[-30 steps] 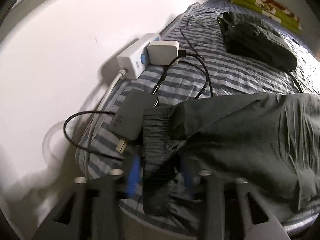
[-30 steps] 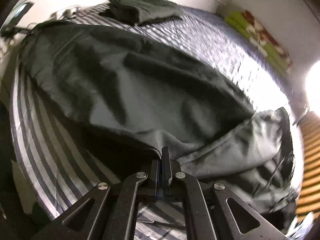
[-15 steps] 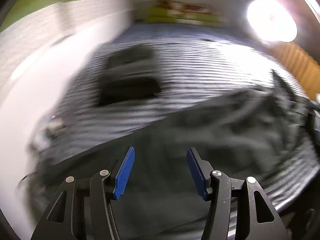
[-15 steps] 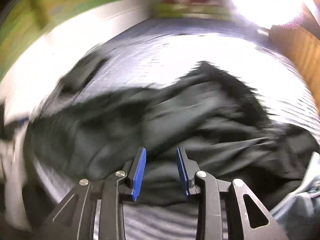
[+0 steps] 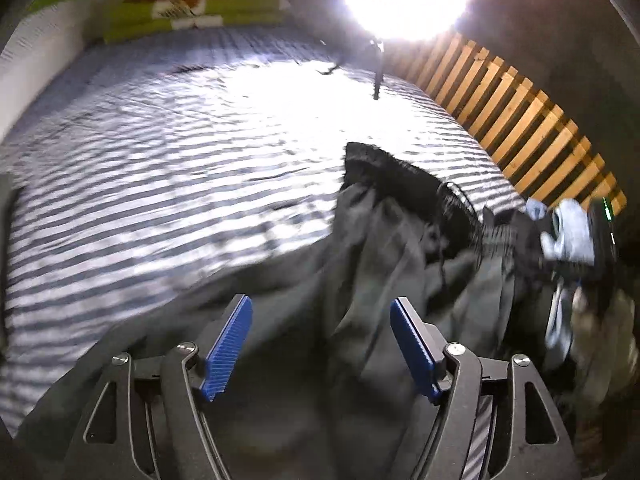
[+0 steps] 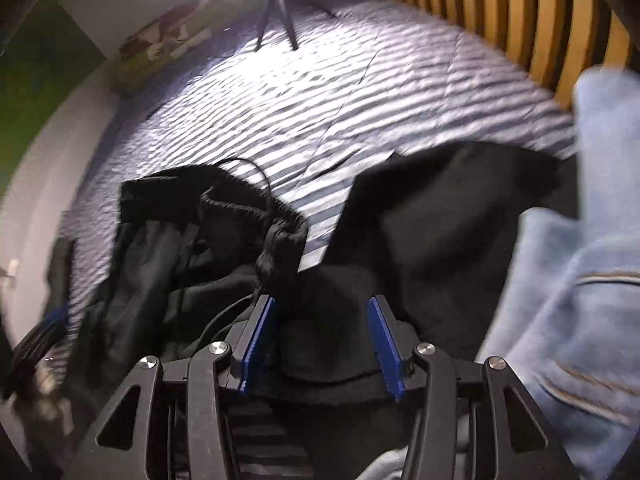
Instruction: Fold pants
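Pants blurred, part cut off; both grippers' jaws opening, nothing gripped.

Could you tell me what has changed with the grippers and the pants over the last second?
Both grippers let go: the left gripper released the cuff, the right gripper the fabric edge; both swung toward the waistband, jaws opening. The dark pants stay on the striped bed.

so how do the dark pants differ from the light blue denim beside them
The dark pants are dark grey, with a gathered elastic waistband and drawstring; the denim is pale blue with tan stitched seams. The pants sprawl across the striped bedcover; the denim is bunched at its edge. Both are unfolded and rumpled.
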Motion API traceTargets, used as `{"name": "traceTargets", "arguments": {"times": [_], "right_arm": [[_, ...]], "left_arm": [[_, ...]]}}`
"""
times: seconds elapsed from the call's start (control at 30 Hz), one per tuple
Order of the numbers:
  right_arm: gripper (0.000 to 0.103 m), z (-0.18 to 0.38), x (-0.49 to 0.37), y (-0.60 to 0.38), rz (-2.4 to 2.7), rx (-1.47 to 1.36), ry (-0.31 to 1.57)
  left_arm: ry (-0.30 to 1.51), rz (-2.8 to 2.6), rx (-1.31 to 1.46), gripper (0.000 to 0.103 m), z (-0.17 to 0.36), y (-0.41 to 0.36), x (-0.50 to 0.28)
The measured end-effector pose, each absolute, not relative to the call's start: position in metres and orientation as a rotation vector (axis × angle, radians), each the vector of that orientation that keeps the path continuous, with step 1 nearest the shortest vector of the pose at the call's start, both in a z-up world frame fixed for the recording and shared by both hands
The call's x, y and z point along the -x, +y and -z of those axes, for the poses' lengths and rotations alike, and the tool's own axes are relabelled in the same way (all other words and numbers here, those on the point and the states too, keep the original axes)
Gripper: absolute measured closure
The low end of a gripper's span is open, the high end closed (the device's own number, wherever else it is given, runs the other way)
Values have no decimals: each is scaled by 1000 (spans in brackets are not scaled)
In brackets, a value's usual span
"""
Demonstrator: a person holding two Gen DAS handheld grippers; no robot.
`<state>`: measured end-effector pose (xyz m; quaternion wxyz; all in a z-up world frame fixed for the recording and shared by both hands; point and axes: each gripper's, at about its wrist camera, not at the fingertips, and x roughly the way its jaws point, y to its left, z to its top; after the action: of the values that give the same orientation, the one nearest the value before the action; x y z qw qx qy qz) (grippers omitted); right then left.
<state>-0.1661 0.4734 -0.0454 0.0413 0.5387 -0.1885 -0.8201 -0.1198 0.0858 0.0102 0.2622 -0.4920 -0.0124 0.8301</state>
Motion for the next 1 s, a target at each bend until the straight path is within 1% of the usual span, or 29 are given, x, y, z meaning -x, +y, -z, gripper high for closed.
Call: {"name": "traceTargets", "arguments": {"times": [0.07, 0.13, 0.23, 0.27, 0.3, 0.37, 0.43, 0.6, 0.7, 0.8, 0.87, 0.97, 1.0], "right_arm": [[57, 49, 173, 474, 2431, -1595, -656], [57, 50, 179, 471, 2383, -1543, -705], [56, 53, 188, 462, 2382, -1528, -684], [65, 57, 191, 459, 2379, -1543, -666], [86, 60, 193, 457, 2382, -1557, -659], [88, 65, 194, 459, 2362, -1569, -675], [91, 61, 190, 463, 2358, -1528, -694], [93, 38, 172, 475, 2329, -1468, -788], [94, 19, 152, 481, 2332, -1447, -809], [94, 6, 133, 484, 2333, -1407, -835], [94, 7, 127, 483, 2310, -1381, -852], [94, 19, 130, 487, 2272, -1379, -922], [94, 25, 131, 489, 2253, -1380, -951]], "left_arm": [[-55, -2224, 1355, 23, 1, 110, 141], [-39, -2225, 1382, 23, 17, 135, 160], [-65, -2225, 1430, 24, 35, 159, 182], [-81, -2225, 1439, 30, 38, 162, 186], [-97, -2230, 1449, 60, 41, 166, 190], [-117, -2223, 1484, 94, 44, 171, 196], [-125, -2241, 1452, 99, 36, 171, 193], [-40, -2310, 1272, 100, -20, 179, 173], [-27, -2350, 1163, 100, -56, 181, 158], [-8, -2305, 1057, 100, -79, 194, 125], [17, -2219, 1036, 100, -77, 211, 98], [114, -2059, 1049, 100, -44, 251, 51], [167, -2001, 1068, 99, -26, 267, 34]]}}
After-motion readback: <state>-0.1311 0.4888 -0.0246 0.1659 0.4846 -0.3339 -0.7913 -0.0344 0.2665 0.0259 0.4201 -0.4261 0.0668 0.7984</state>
